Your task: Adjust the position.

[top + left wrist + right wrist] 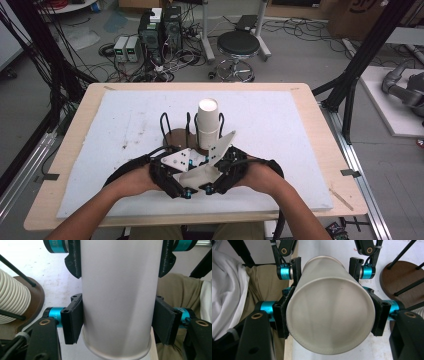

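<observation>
Both claws grasp one white paper cup near the front edge of the worktop.

The left claw (117,317) has its black pads pressed on either side of the cup (120,297), and the right claw (329,315) clamps the same cup (329,315) closer to its wider rim end; each gripper view also shows the other claw's jaws gripping the cup farther along. From the high view the two claws, left (172,172) and right (220,172), meet close together at the middle of the front edge, with the cup (200,175) lying between them. Just behind them, toward the worktop's centre, a stack of white cups (208,122) stands upright in a brown-based wire holder (175,137).
</observation>
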